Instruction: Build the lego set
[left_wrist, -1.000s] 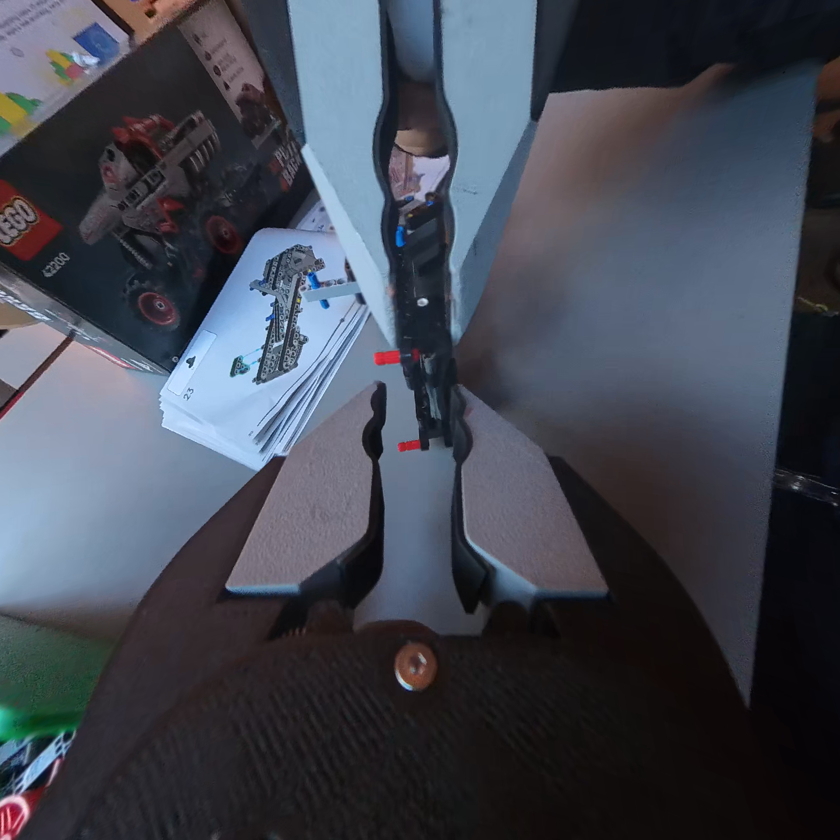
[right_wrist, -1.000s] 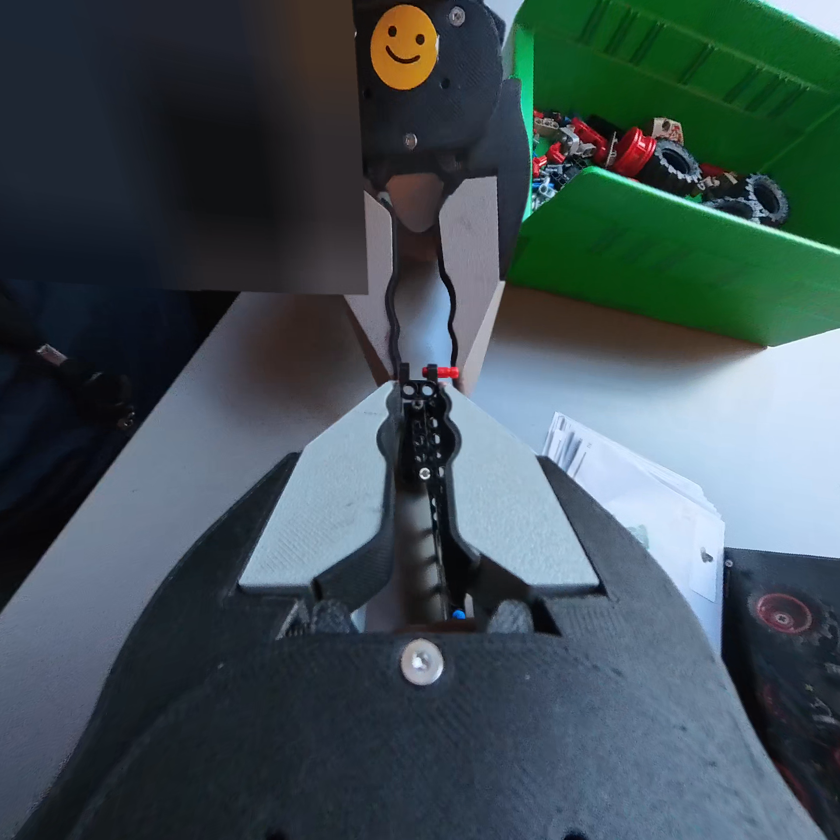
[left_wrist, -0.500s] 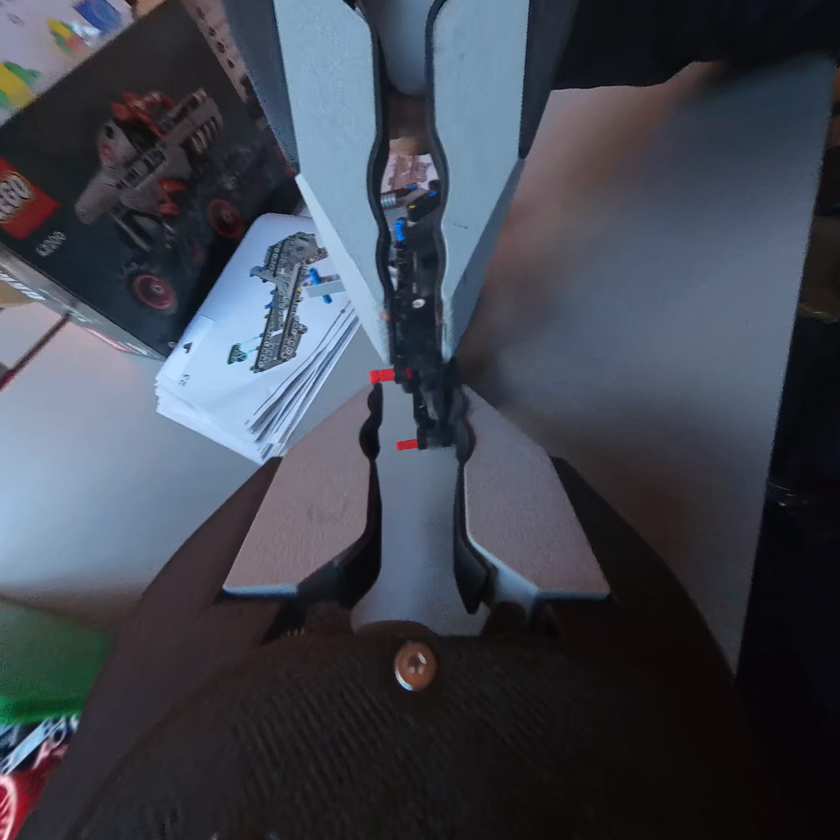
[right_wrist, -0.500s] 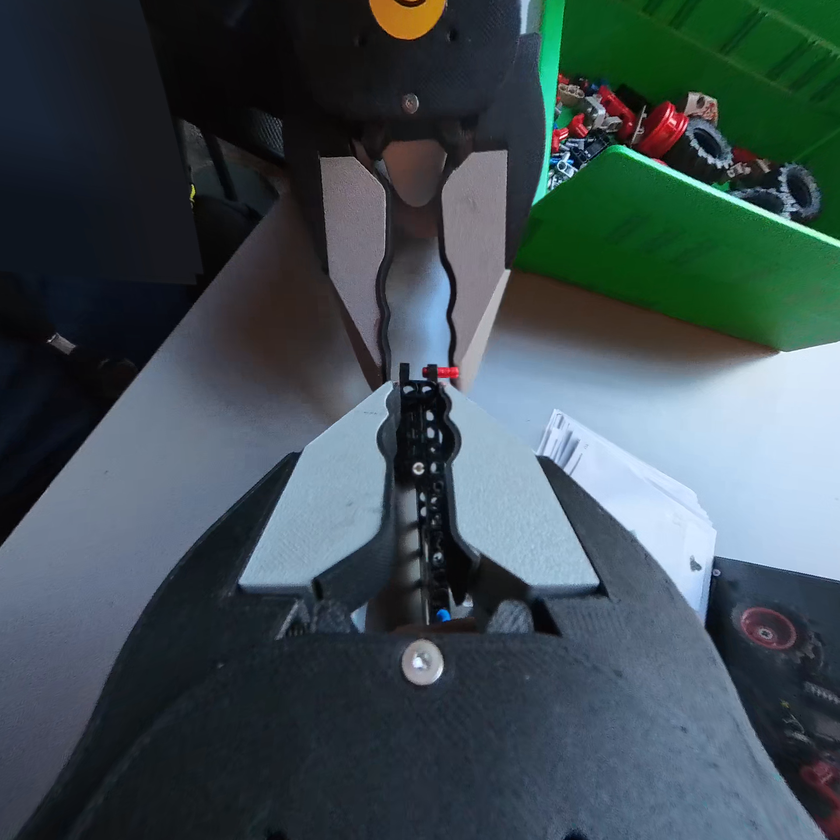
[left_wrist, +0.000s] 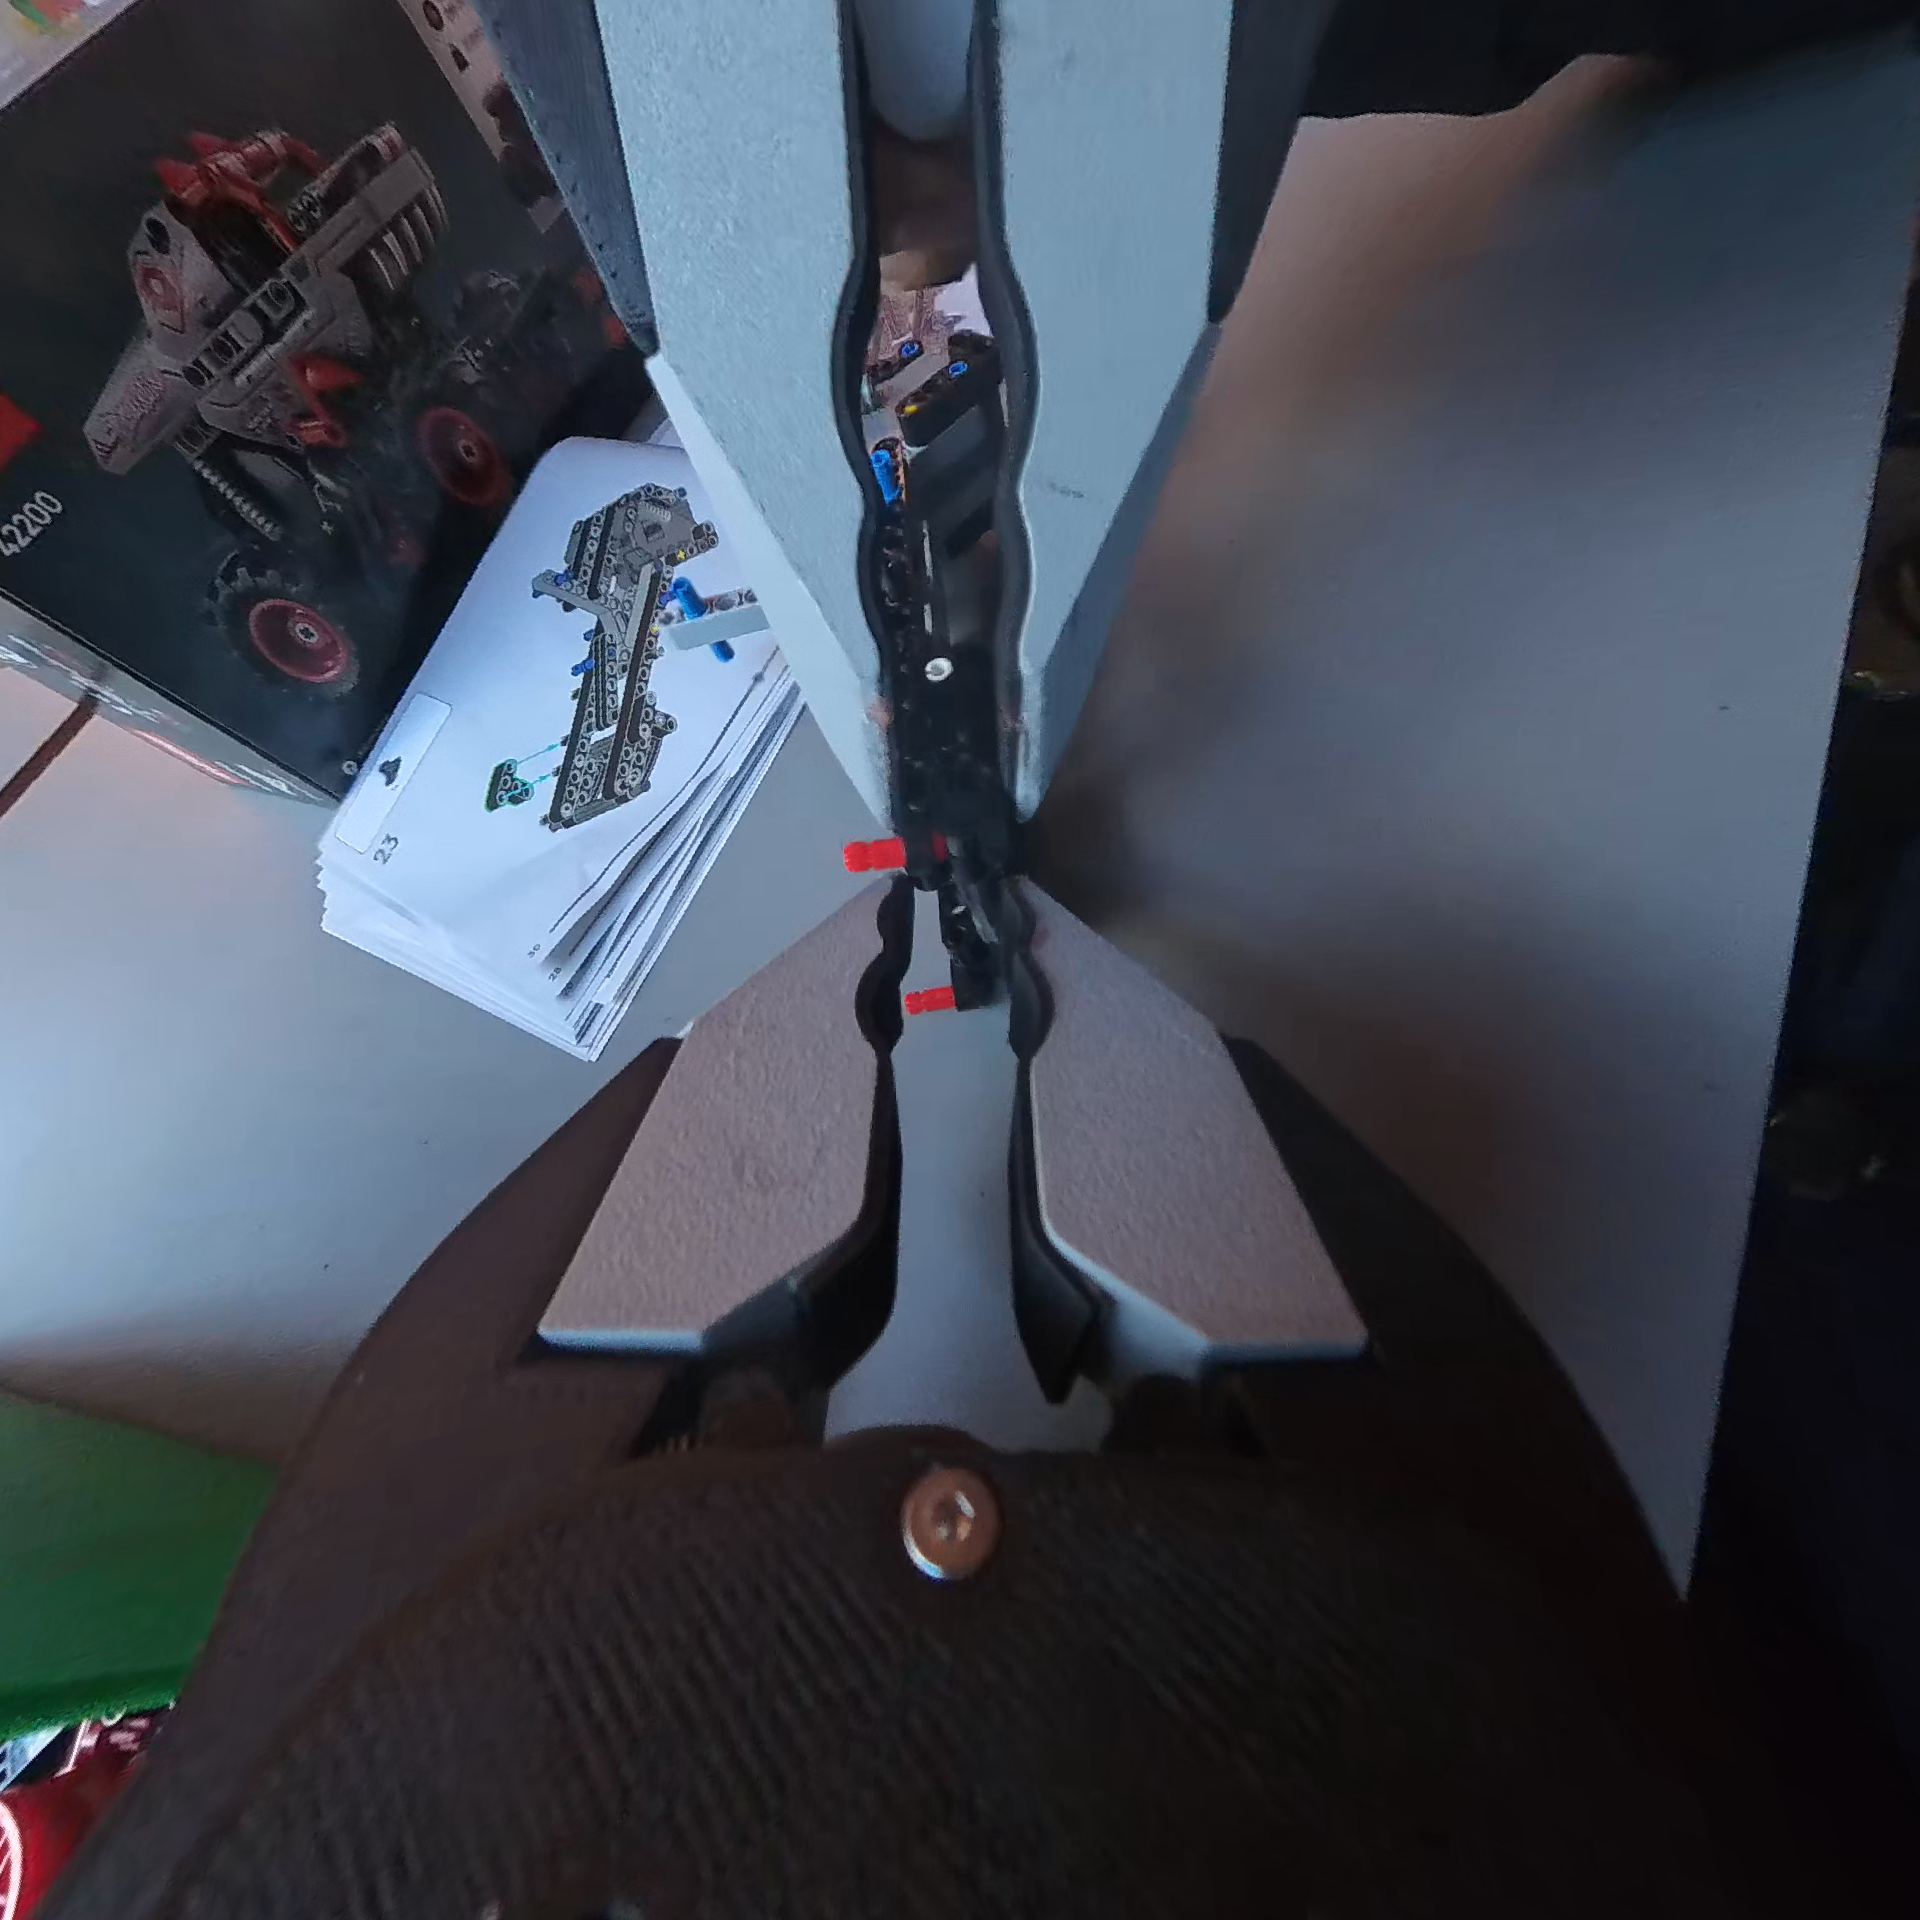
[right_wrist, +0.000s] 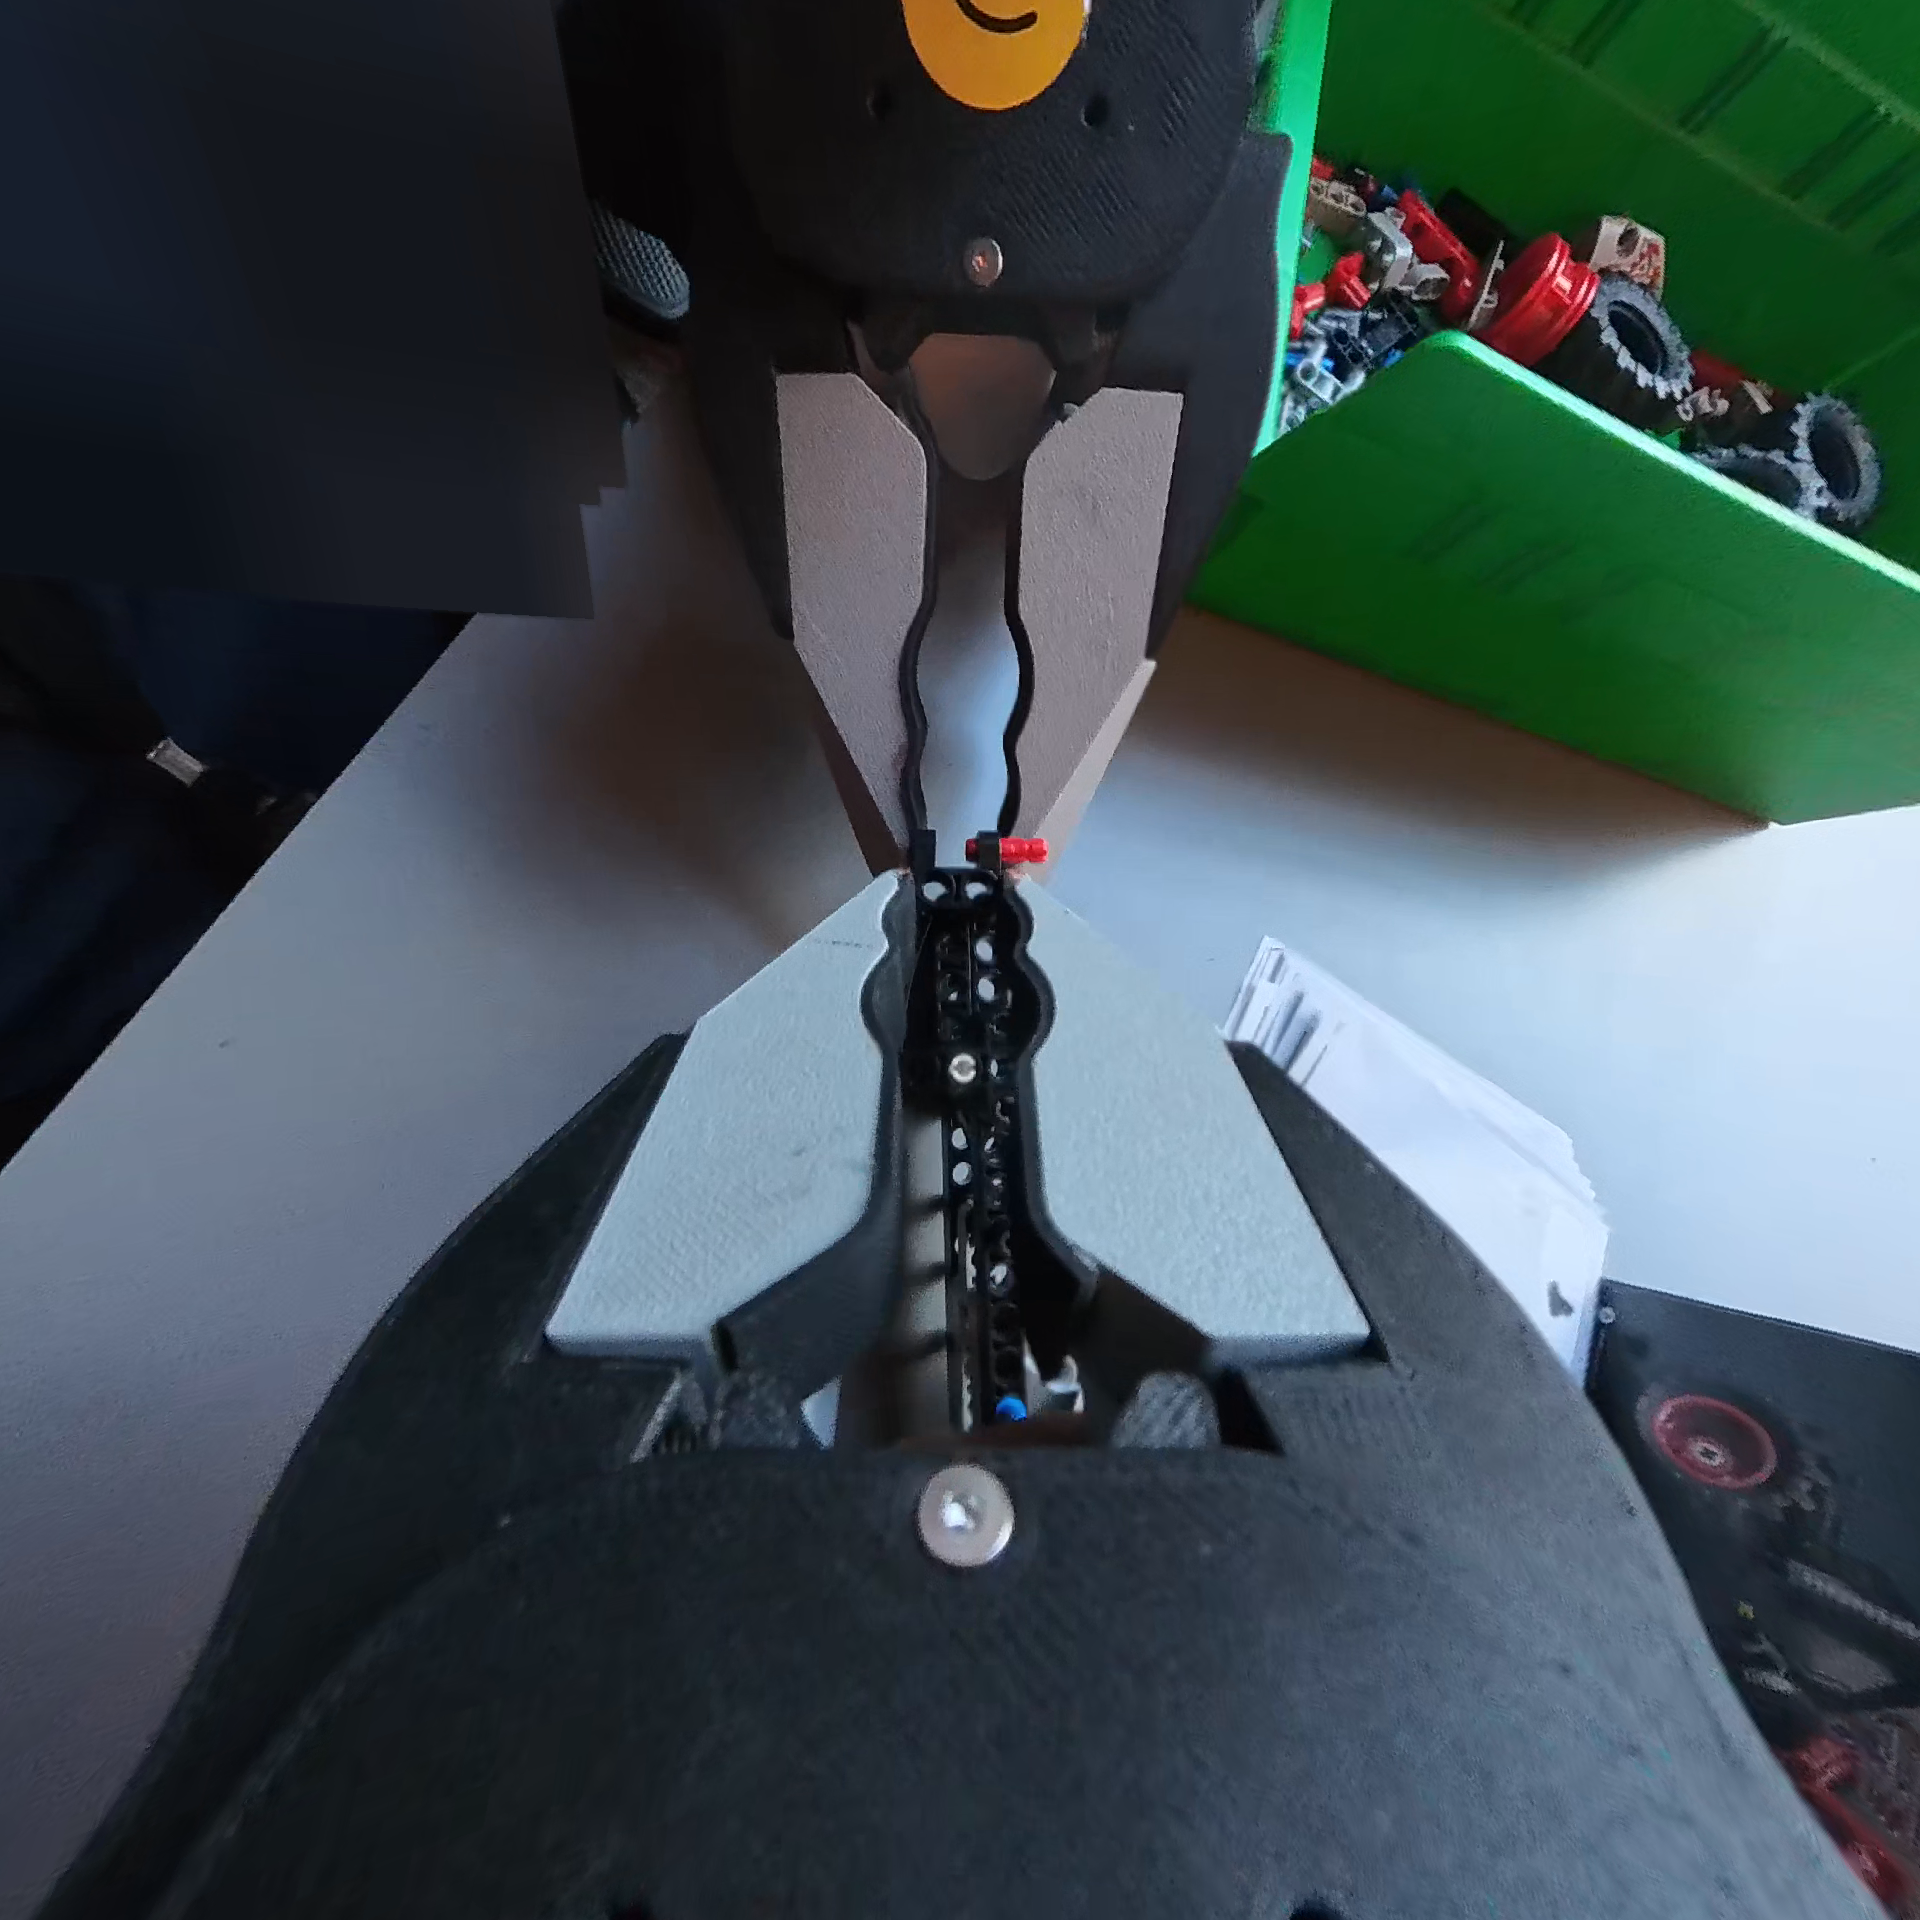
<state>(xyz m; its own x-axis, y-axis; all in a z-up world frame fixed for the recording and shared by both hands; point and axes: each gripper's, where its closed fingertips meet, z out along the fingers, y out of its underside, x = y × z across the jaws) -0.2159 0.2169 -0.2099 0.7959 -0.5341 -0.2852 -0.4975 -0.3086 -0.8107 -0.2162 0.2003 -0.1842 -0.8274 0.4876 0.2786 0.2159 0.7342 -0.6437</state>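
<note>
Black beams pinned together make up the lego build (right_wrist: 971, 1049), and it sits lengthwise between the fingers of the right hand-held gripper (right_wrist: 966, 894), which is clamped on it above the grey counter (right_wrist: 416, 935). The left hand-held gripper (left_wrist: 951, 935) meets it nose to nose, its fingers narrowed around a small black piece with a red pin (left_wrist: 928, 1001) at the build's tip. That piece seems to rest against one finger only, so I cannot tell whether it is truly pinched. A second red pin (left_wrist: 876, 854) juts sideways at the joint.

The risks, as I judge them:
- a push off the hole's line could jam or pop the pin;
- a loose hold could drop the small piece onto the counter;
- hard pressing could twist the long build in the right fingers;
- the two grippers' tips could collide.

Beside them lie the instruction booklet (left_wrist: 561, 748) and the set's box (left_wrist: 260, 364); a green bin (right_wrist: 1558, 582) holds spare parts.
</note>
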